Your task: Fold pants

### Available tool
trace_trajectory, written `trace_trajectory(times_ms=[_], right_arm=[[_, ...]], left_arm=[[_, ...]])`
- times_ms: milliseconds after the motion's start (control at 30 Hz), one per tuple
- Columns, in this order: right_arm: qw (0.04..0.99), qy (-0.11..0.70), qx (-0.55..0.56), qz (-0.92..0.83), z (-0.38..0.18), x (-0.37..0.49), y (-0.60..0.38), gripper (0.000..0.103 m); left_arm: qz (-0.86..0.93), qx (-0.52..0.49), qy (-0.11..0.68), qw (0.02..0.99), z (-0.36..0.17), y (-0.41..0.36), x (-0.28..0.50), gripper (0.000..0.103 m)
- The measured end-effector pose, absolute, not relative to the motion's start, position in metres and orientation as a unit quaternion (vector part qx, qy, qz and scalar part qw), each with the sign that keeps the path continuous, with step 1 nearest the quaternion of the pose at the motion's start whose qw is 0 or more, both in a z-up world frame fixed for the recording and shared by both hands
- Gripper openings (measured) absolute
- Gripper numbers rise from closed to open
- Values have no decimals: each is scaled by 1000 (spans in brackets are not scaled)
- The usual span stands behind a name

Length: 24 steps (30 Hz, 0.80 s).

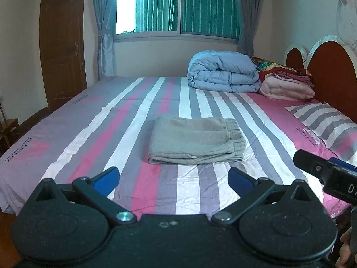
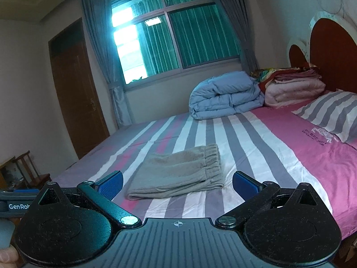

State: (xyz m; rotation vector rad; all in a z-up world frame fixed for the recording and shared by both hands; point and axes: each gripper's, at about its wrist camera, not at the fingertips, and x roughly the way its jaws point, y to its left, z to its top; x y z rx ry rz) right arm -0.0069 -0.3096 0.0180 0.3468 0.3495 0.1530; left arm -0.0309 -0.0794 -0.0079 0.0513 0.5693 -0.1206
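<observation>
Grey-beige pants (image 1: 196,141) lie folded into a compact rectangle on the striped bed sheet (image 1: 111,129), waistband toward the right. My left gripper (image 1: 174,179) hangs open just short of the fold's near edge, nothing between its blue pads (image 1: 106,178). In the right wrist view the same folded pants (image 2: 180,174) rest flat, elastic waistband at the far right end. My right gripper (image 2: 178,184) is open too, its blue pads (image 2: 245,184) spread either side of the near edge without touching the cloth. The right gripper's body shows at the left wrist view's right edge.
A rolled light-blue duvet (image 1: 223,73) and a stack of pink blankets (image 1: 287,87) sit at the bed's far right by the red headboard (image 1: 330,71). A striped pillow (image 1: 323,122) lies at right. A brown door (image 1: 62,51), a curtained window and a wooden stool (image 2: 29,169) stand at left.
</observation>
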Motion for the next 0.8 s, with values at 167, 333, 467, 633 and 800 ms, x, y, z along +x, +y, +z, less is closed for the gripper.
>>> trace_trajectory(times_ms=[167,333,467,633,800], right_arm=[[967,177,168,78,16,-6,-310,103],[968,176,163,73,17,-5,-311,103],[969,174,160,72,17,-5,-313,103],[968,174,163,72,16,-5,-314,103],[968,174,164,70,15,-5,-314,103]], left_arm=[[-56,31,287,956,-11,-81,-29,97],[-62,36,295,953,-12,-85,-23,97],[-63,43,295,953,-12,-89,-23,97],[-60,48,288,955,-11,-90,-23,97],[-59,49,274,959,-12,-92,-28,92]])
